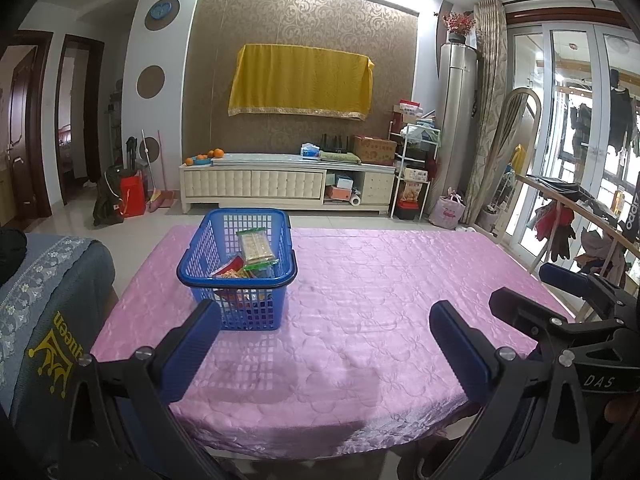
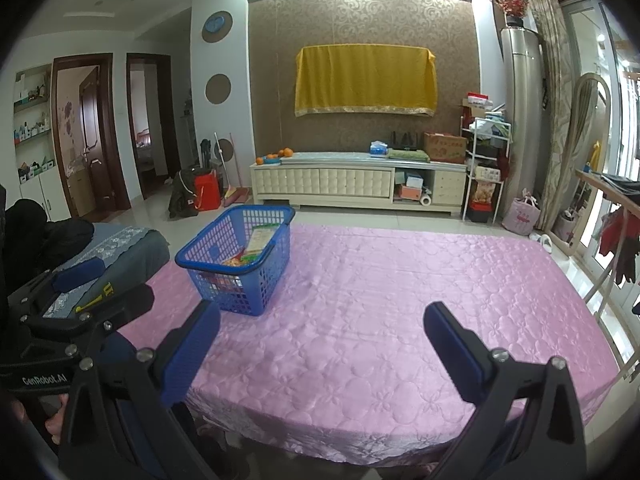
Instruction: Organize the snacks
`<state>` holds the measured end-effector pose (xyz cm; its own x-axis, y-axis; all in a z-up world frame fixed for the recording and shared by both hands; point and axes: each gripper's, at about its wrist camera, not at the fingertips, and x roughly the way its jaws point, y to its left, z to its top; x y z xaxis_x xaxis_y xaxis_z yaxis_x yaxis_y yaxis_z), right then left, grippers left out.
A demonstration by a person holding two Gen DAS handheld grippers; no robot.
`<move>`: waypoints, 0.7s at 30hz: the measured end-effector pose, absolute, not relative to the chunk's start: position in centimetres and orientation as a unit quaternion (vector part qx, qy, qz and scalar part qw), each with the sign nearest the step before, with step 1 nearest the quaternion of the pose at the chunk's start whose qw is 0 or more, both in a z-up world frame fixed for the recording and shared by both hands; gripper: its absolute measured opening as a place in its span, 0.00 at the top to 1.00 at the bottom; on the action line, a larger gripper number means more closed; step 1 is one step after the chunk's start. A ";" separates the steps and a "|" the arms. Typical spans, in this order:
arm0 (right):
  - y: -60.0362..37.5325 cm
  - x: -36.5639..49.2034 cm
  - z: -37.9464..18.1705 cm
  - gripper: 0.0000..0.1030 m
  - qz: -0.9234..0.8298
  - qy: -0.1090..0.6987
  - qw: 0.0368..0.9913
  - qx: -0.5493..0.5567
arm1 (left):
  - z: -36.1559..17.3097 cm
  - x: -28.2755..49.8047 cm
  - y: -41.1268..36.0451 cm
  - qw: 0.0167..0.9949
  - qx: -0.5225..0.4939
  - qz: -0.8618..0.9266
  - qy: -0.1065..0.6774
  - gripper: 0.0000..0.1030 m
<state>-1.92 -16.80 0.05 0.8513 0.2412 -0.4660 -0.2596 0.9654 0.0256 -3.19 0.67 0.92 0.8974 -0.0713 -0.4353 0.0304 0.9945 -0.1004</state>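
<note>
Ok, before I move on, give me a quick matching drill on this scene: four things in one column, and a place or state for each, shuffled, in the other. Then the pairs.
Things:
1. blue basket
2. cracker packet
3. left gripper
4. oranges

Places or states:
A. leaning inside the basket, above the other snack packets
B. on the TV cabinet against the far wall
C. open, holding nothing, over the near edge of the table
D. standing on the pink tablecloth, toward its left side

Pairs: 1-D, 2-A, 3-C, 4-B
</note>
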 end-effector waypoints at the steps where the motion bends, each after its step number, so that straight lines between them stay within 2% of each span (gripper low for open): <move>1: -16.8 -1.9 0.0 0.00 0.130 0.240 0.962 -0.019 | 0.9 -3.2 0.7 0.973 -0.047 -0.026 0.226 0.00; 21: -17.0 -2.0 -0.2 0.00 0.127 0.249 0.960 -0.024 | 1.1 -3.5 0.1 0.972 -0.045 -0.040 0.228 0.00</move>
